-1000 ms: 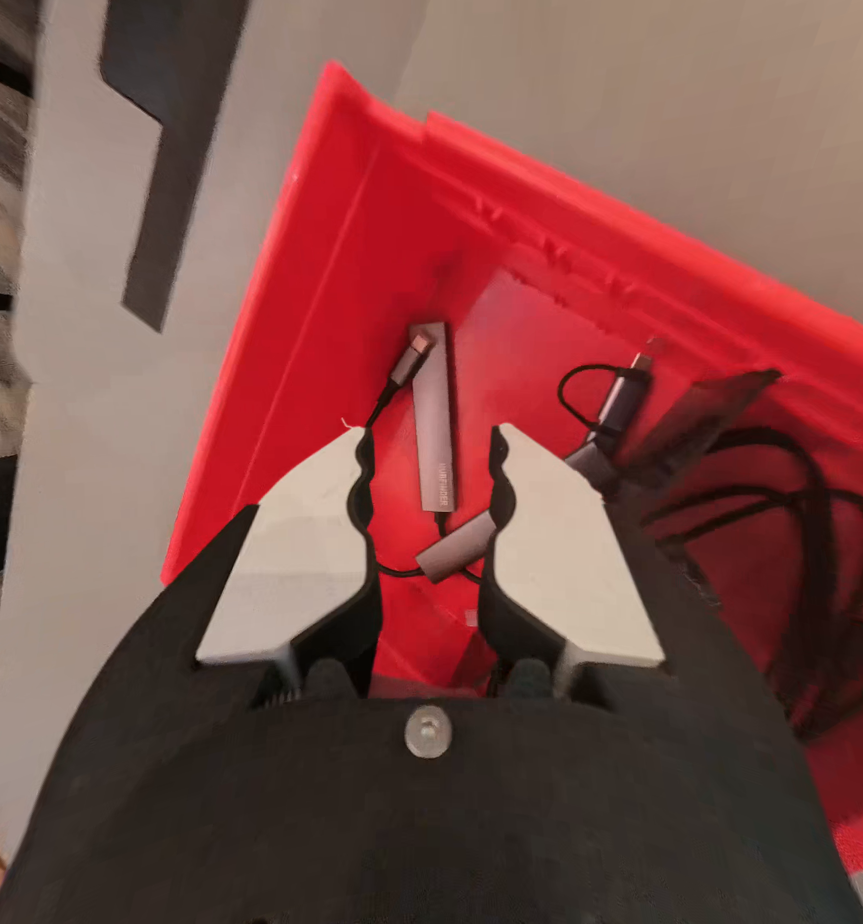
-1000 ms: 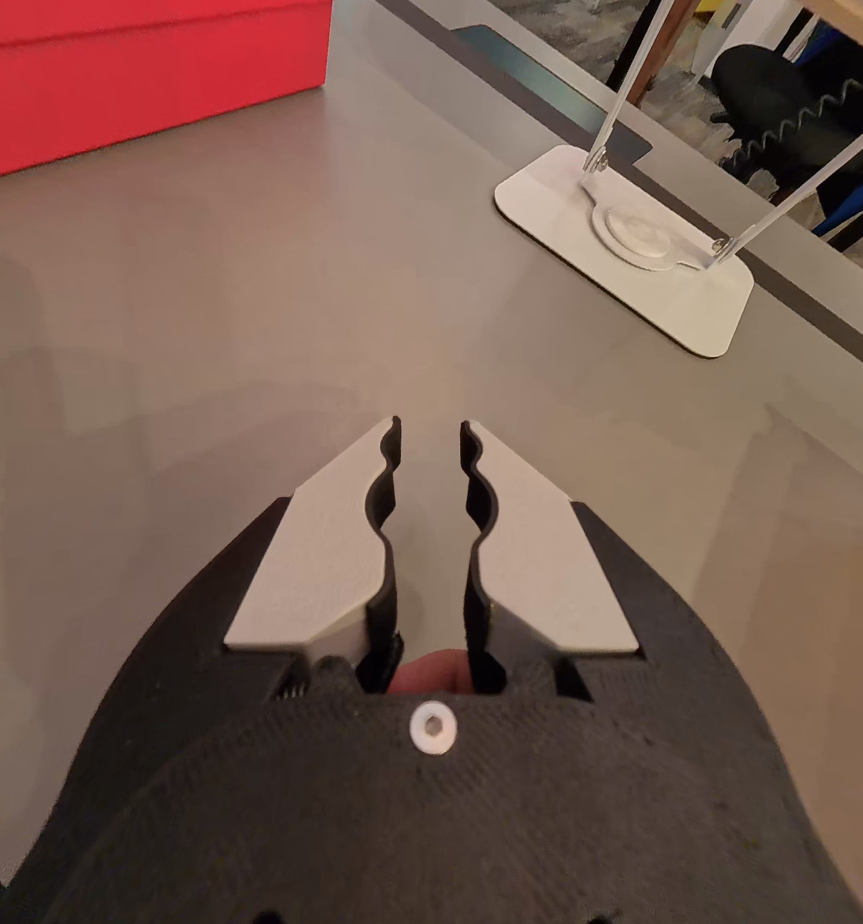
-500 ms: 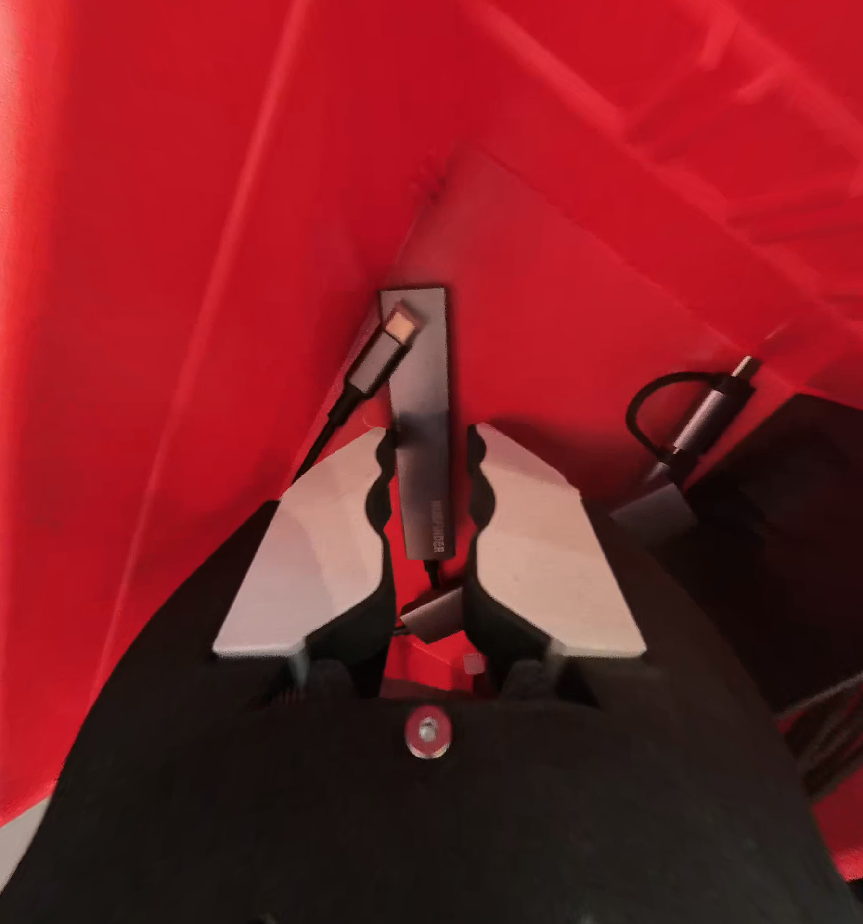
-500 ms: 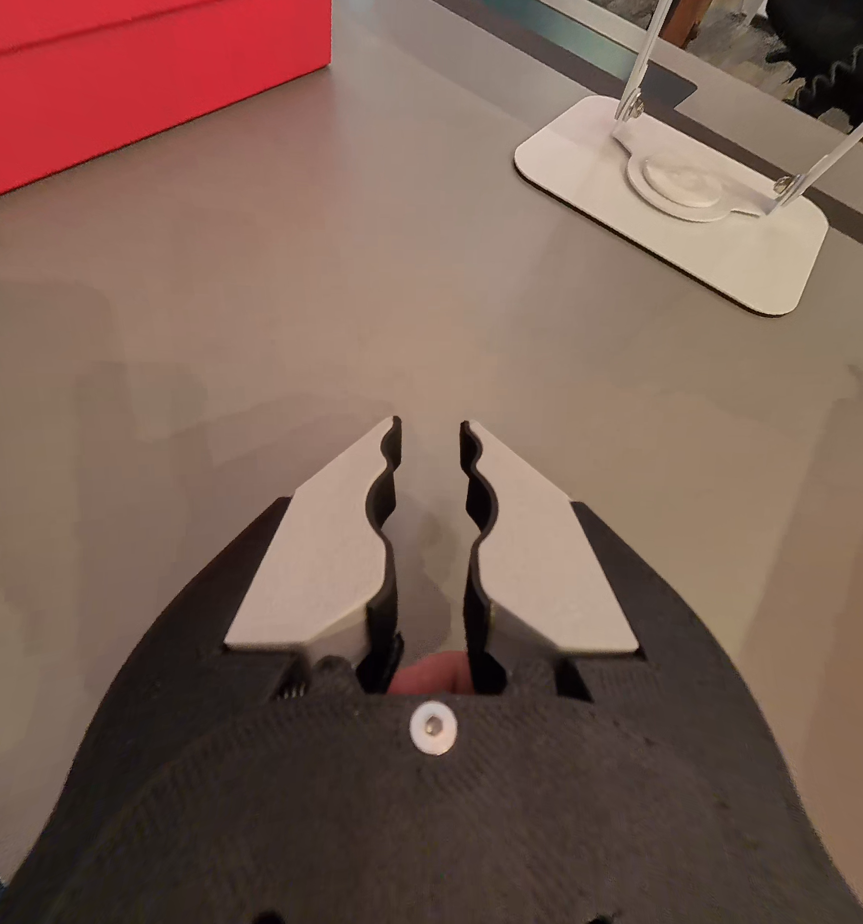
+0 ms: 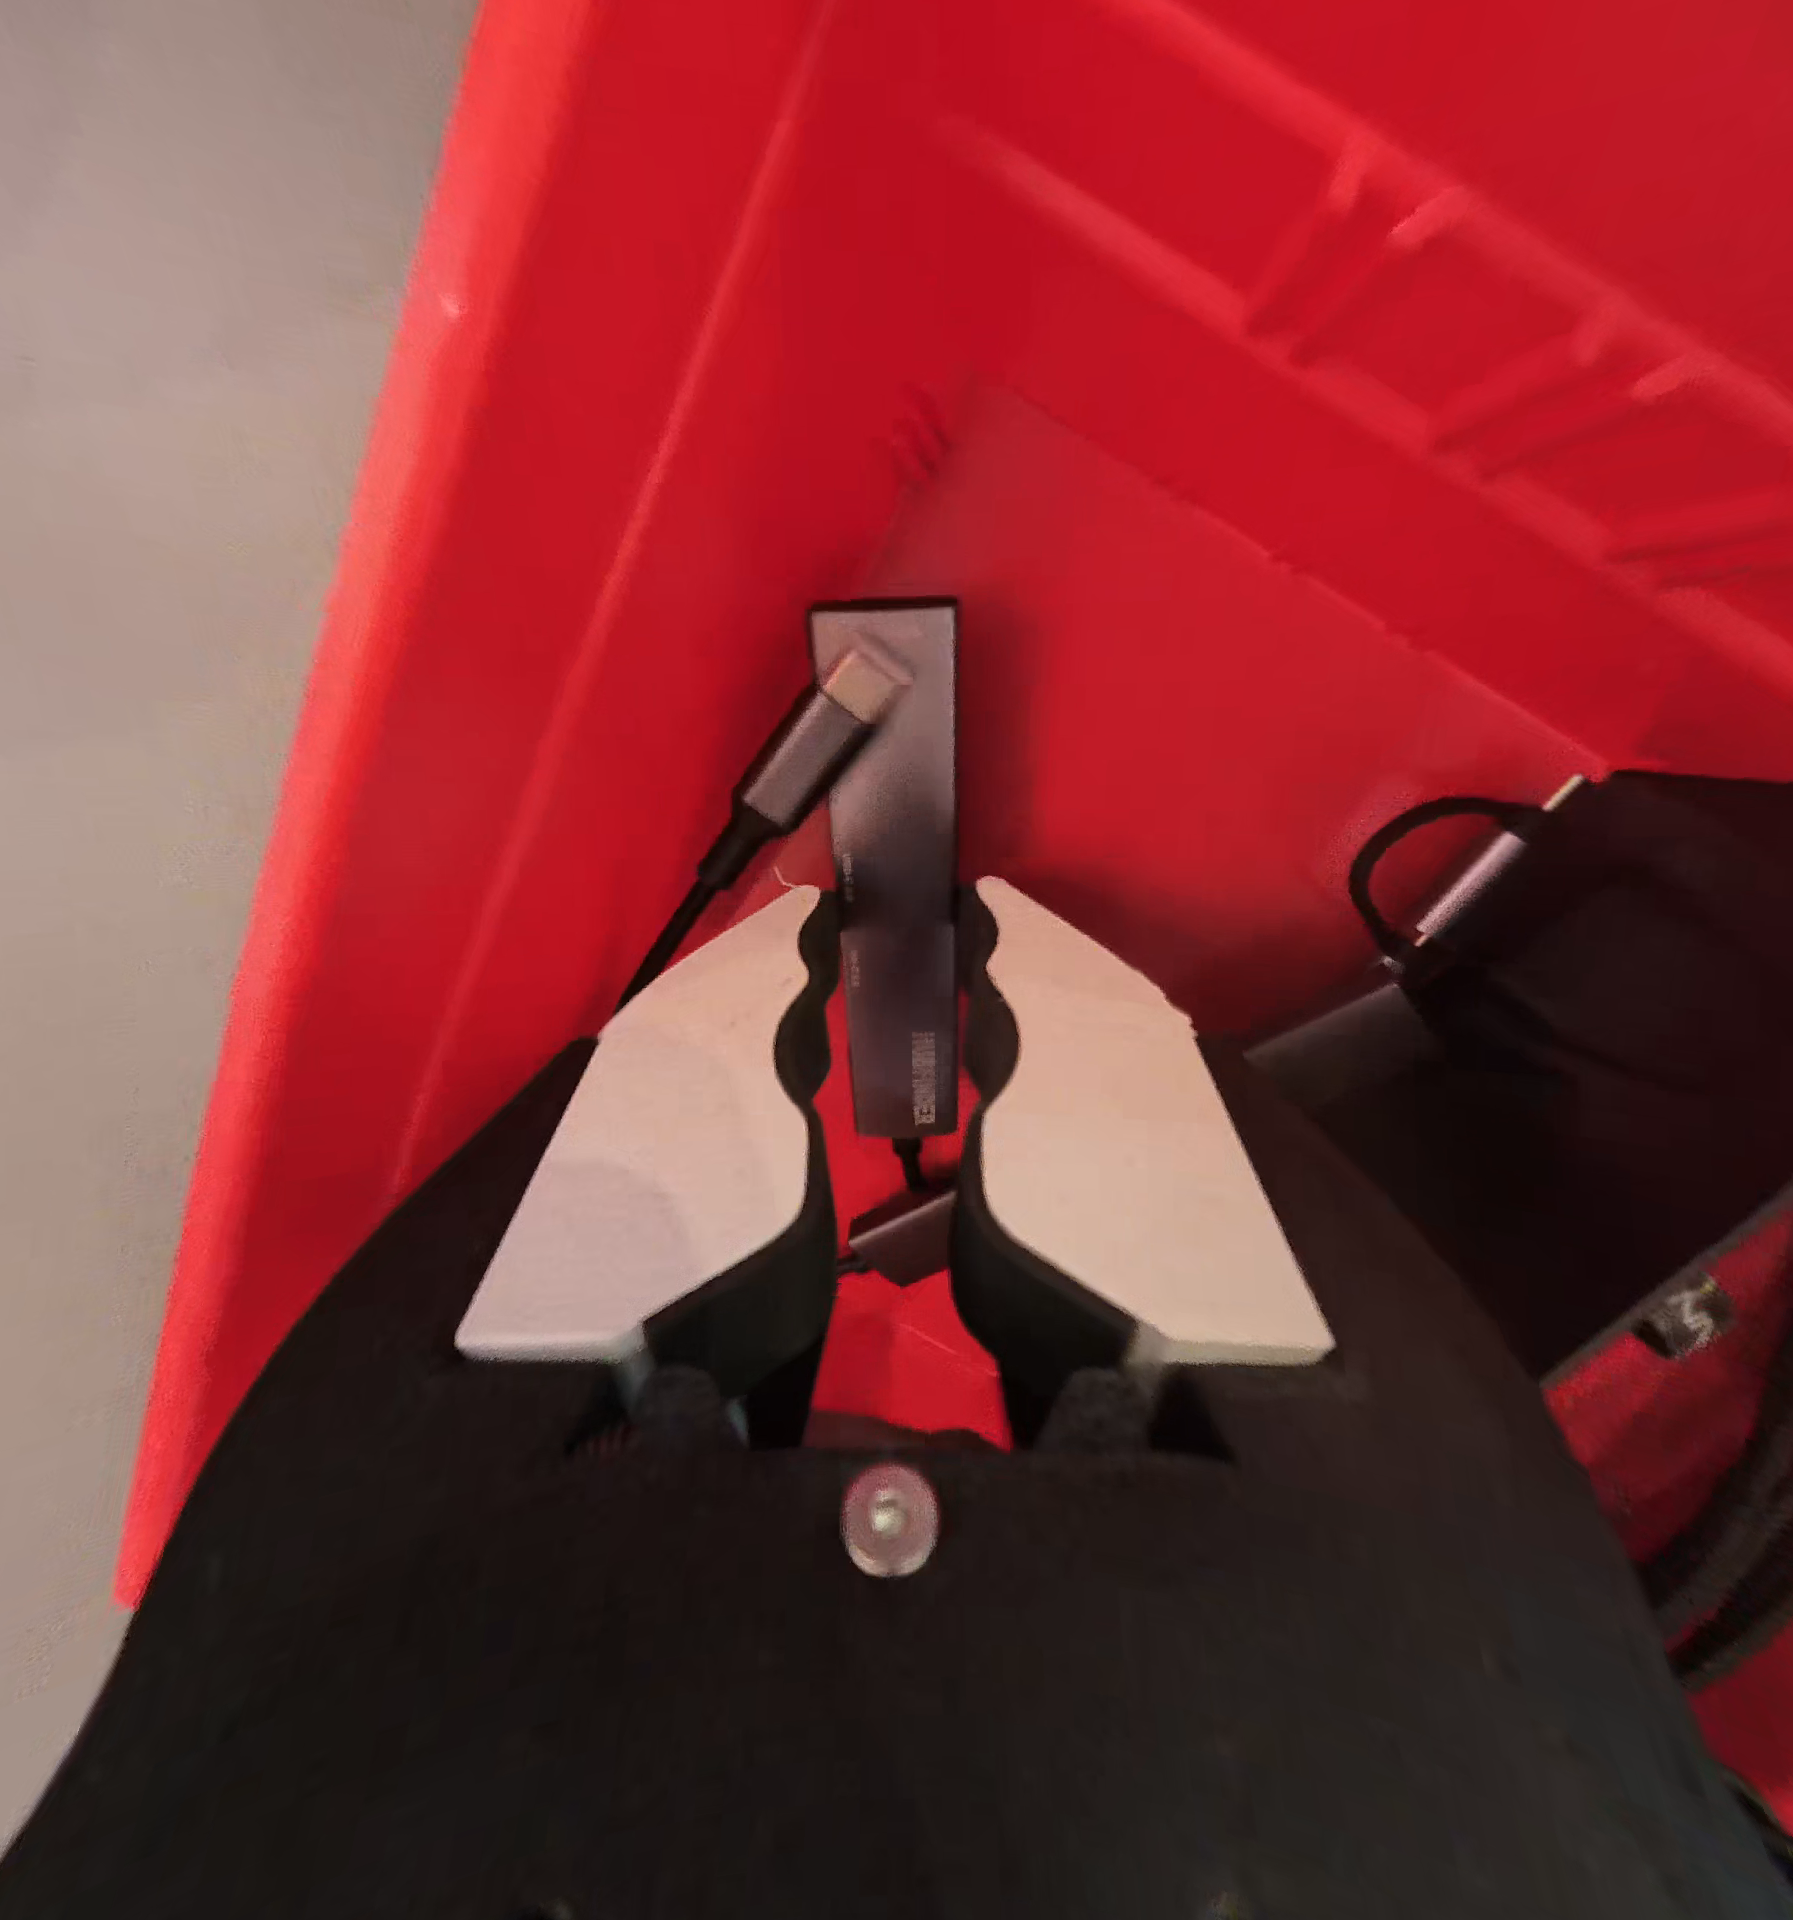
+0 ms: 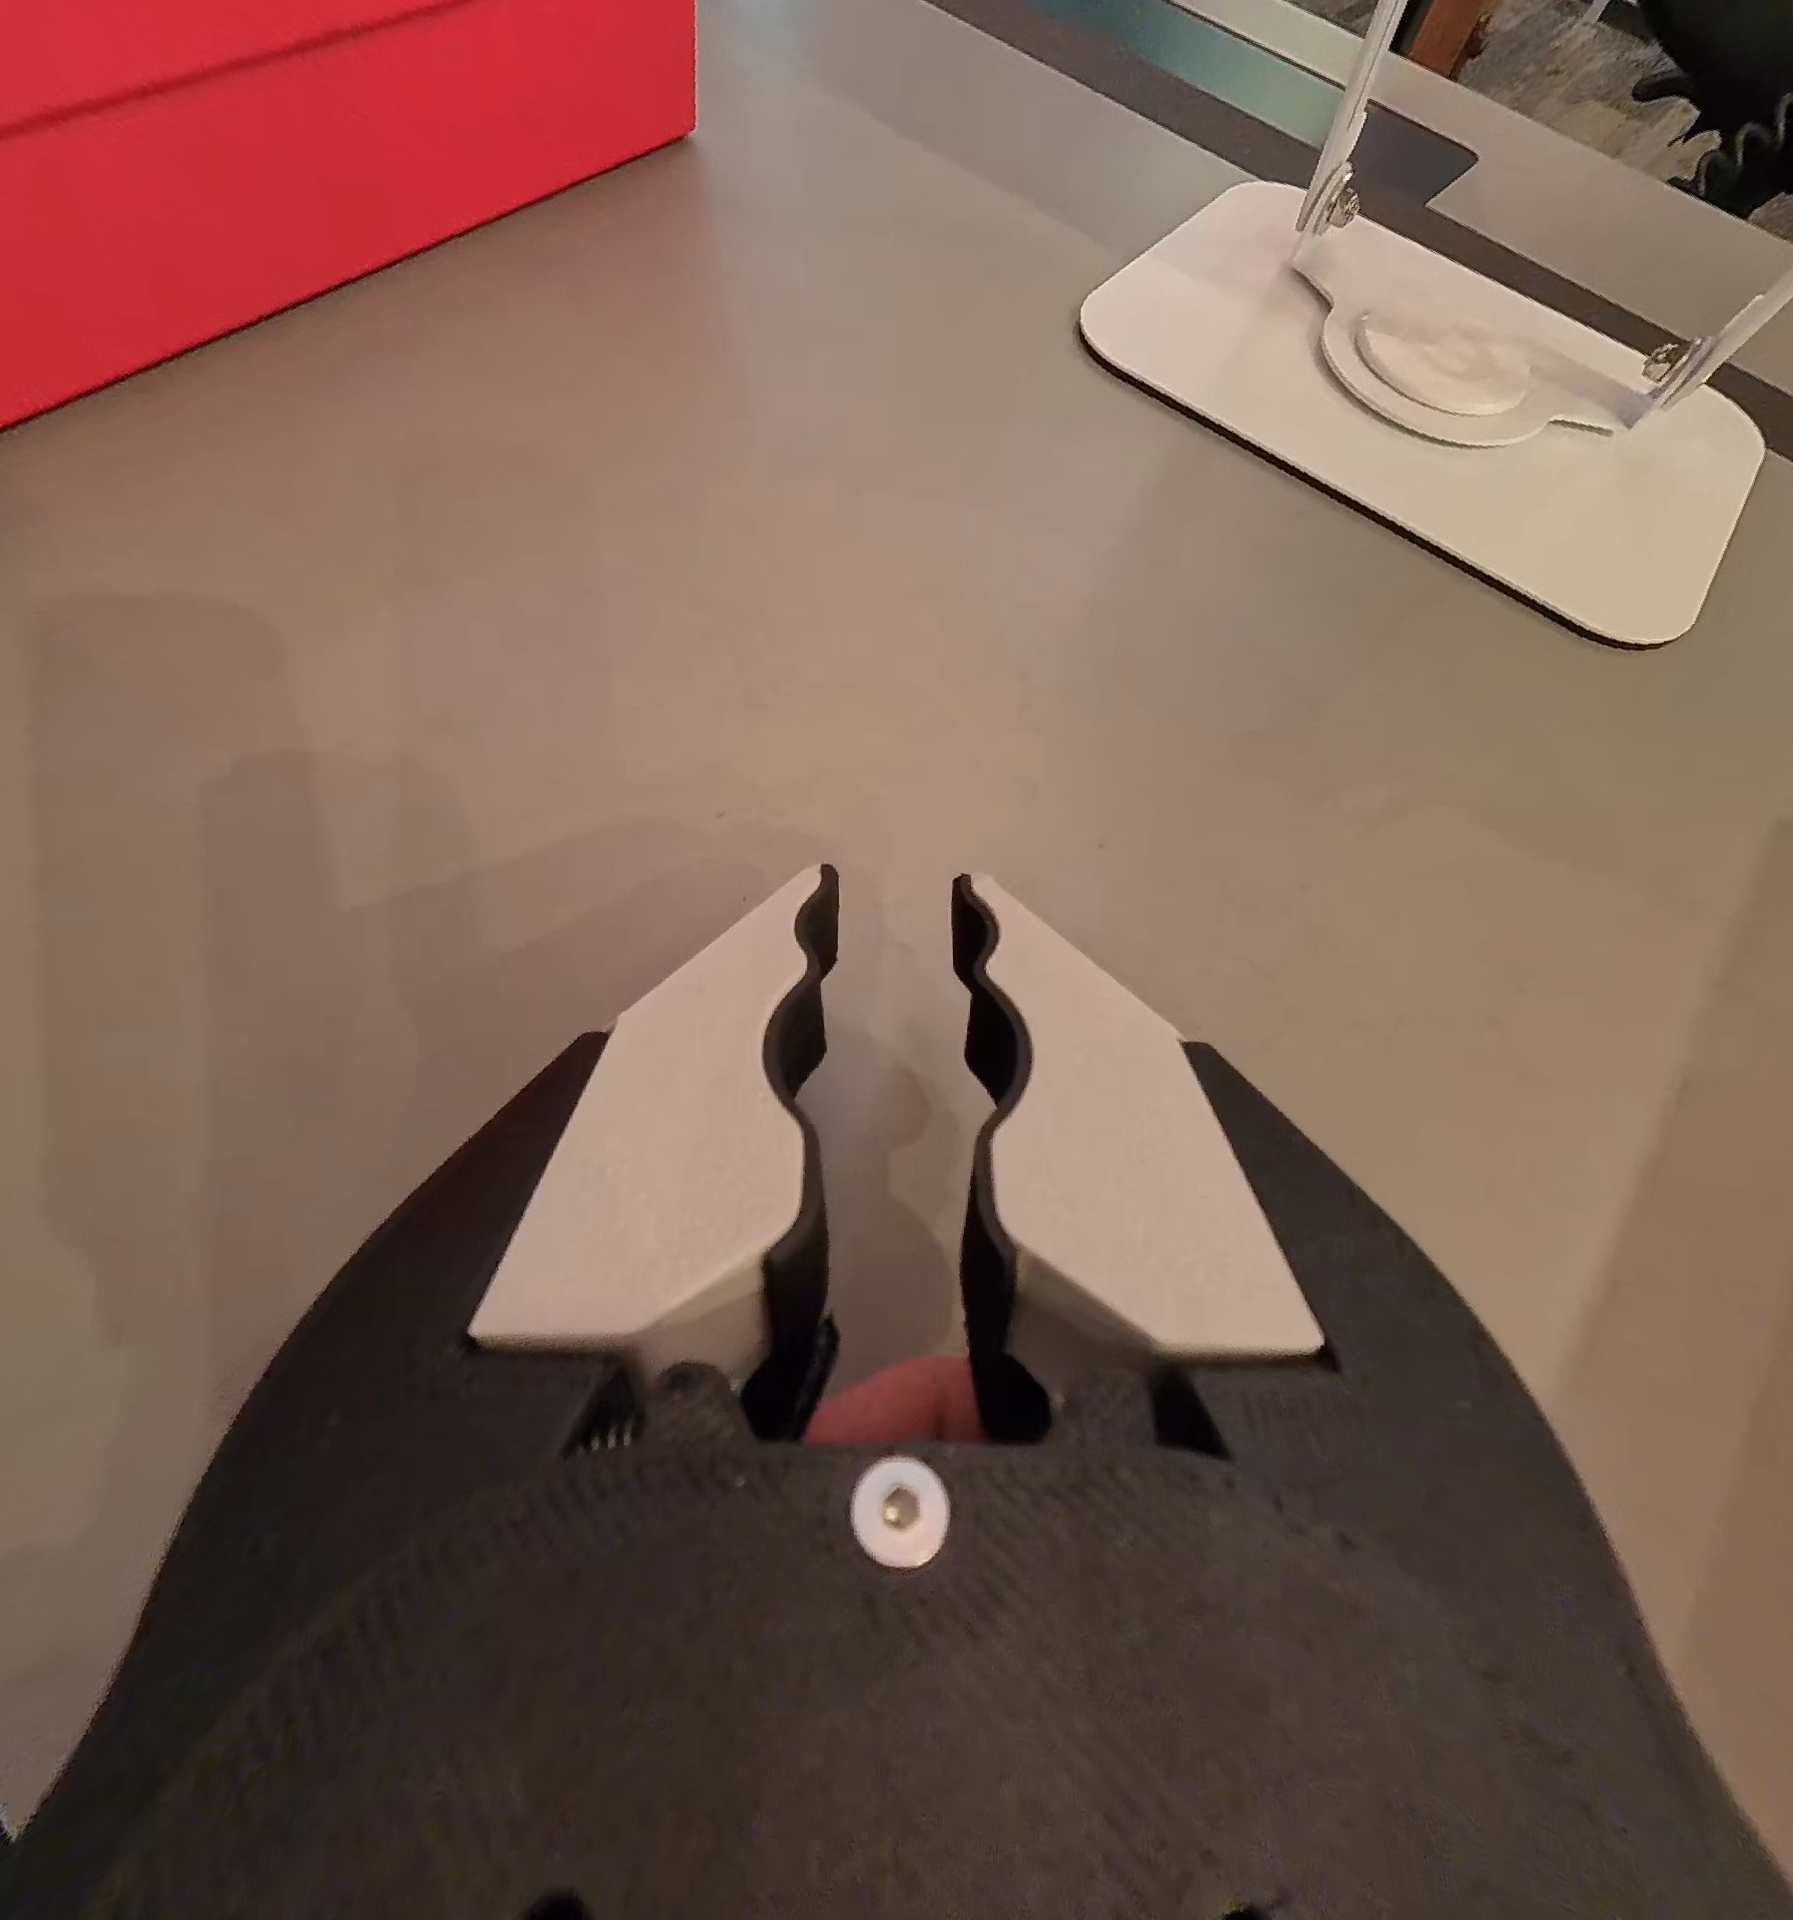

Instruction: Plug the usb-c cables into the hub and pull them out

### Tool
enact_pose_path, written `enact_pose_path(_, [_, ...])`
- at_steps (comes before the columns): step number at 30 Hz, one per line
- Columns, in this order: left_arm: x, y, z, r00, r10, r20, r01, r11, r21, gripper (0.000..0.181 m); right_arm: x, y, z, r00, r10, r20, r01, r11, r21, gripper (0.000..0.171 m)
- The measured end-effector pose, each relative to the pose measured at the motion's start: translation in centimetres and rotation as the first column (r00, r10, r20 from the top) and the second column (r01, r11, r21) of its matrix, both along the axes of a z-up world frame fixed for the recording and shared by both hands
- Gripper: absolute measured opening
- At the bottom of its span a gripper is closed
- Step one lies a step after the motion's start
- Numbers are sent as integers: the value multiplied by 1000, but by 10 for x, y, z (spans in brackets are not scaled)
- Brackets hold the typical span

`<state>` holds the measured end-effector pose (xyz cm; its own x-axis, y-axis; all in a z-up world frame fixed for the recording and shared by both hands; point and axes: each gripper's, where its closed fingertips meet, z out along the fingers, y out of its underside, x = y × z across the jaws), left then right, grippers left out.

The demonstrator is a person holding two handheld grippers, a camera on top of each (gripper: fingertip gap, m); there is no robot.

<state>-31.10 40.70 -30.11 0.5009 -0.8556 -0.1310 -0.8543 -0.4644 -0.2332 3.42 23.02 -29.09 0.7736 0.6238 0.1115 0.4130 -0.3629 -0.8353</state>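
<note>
A slim grey usb hub [image 5: 897, 790] lies in the corner of a red bin [image 5: 1183, 312]. A grey usb-c plug [image 5: 819, 732] on a black cable rests loose across the hub's far end, not plugged in. My left gripper [image 5: 897, 899] reaches into the bin, and its jaws press on both long sides of the hub. The hub's own short lead and grey plug [image 5: 907, 1236] show between the fingers. A second grey plug with a black loop [image 5: 1463, 883] lies to the right. My right gripper [image 6: 894, 883] hovers over the grey table [image 6: 663, 623], slightly parted and empty.
A black flat object [image 5: 1650, 987] and coiled black cables [image 5: 1785, 1507] fill the bin's right side. In the right wrist view the red bin's outer wall [image 6: 300, 208] stands at the far left. A white stand base [image 6: 1443, 416] with clear legs sits at the far right. Across from one pair of fingers to the other is roughly 40 centimeters.
My left gripper dropped into the bin and its jaws narrowed from wide open onto the hub's sides. My right gripper drifted slightly over the table, with its gap unchanged.
</note>
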Motion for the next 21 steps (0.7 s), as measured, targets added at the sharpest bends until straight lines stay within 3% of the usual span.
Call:
enact_pose_path(3, [0,3,15,1000,-8,23,7,999,47,22,0,0,0,1000,3,-3,-3,1000,-5,19])
enact_pose_path(10, [12,4,55,967,18,253,-55,989,140,22,0,-1,0,1000,10,-17,-10,1000,-11,18])
enact_pose_path(16, [17,5,89,853,54,520,-169,970,176,22,-1,-2,0,1000,15,-22,-15,1000,-12,18])
enact_pose_path(21, [19,3,117,764,48,644,-232,951,204,22,-1,-2,0,1000,16,-18,-16,1000,-11,18])
